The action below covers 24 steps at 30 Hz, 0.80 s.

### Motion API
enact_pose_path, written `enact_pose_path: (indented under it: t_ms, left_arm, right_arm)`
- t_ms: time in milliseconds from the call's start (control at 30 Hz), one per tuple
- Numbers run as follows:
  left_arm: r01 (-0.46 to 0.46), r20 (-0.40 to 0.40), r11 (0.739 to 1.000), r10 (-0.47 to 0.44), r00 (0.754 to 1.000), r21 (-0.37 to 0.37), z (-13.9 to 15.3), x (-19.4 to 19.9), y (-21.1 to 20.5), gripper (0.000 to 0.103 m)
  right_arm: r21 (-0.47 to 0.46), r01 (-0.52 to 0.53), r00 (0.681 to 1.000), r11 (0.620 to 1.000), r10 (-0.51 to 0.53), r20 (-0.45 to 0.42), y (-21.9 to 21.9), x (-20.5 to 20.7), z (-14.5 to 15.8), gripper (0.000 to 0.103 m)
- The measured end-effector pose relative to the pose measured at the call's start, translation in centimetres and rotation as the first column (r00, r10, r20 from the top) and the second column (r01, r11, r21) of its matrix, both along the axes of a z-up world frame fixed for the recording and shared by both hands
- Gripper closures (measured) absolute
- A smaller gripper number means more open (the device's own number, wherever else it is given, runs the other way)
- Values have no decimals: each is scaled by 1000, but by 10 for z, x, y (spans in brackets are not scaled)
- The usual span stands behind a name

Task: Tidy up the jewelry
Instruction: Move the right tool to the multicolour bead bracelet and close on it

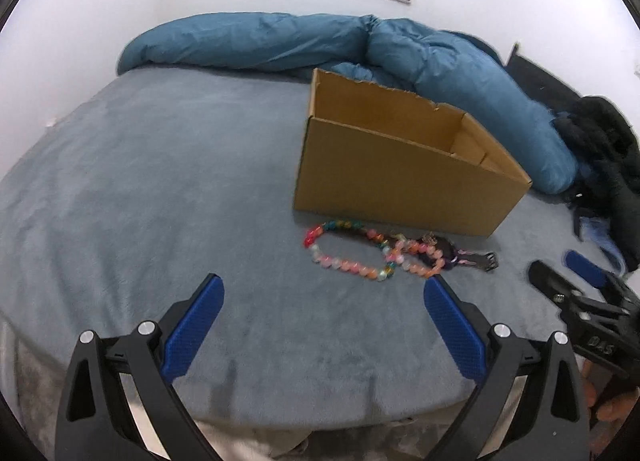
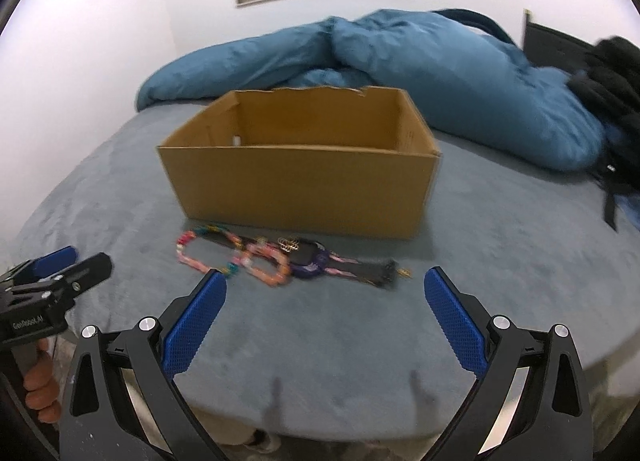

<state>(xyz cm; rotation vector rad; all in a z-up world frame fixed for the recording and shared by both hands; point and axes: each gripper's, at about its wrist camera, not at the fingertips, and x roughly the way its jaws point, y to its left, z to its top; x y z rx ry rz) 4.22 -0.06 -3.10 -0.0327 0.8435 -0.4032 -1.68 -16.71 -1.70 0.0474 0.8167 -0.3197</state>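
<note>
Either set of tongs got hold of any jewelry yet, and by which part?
Nothing is held. The left tongs and right tongs both stand open over the bed cover, short of the beaded necklaces, which lie before the cardboard box.

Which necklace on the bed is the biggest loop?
The rainbow-and-pink bead loop at the left end is biggest; the orange loop beside it is smaller.

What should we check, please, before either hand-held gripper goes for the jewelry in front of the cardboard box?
1. Left hand-held gripper open, nothing between the fingers: ok.
2. Right hand-held gripper open, nothing held: ok.
3. Beaded bracelets lie apart from each other: not ok, they overlap.
4. Cardboard box open at the top: ok.
5. Box empty: cannot tell, its floor is hidden.
6. Dark strap free of the beads: cannot tell.
</note>
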Motion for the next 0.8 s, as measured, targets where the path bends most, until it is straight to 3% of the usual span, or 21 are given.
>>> enact_pose_path:
  t_ms: [133, 200, 300, 400, 500, 667, 800]
  left_arm:
    - [44, -43, 991, -50, 998, -126, -10, 22, 7, 4]
    - [31, -59, 991, -39, 998, -131, -16, 32, 8, 4]
    - [1, -38, 1000, -2, 999, -27, -28, 50, 2, 4]
    - [25, -5, 995, -25, 1000, 95, -41, 65, -10, 5]
    - [63, -2, 992, -63, 998, 107, -48, 75, -15, 9]
    - [126, -53, 987, -121, 991, 96, -63, 88, -22, 42]
    - [162, -101, 984, -154, 983, 76, -73, 97, -28, 55]
  right_arm:
    - [42, -78, 997, 996, 78, -3, 9, 29, -11, 23]
    - [60, -104, 994, 993, 105, -5, 10, 40, -16, 31]
    - [103, -158, 987, 982, 161, -15, 12, 60, -28, 44]
    - [151, -187, 979, 971, 196, -46, 11, 78, -41, 60]
    - [178, -217, 970, 960, 232, -71, 12, 92, -52, 73]
    - [208, -285, 945, 936, 311, -104, 19, 108, -63, 78]
    - [208, -309, 929, 928, 341, -141, 20, 119, -72, 80]
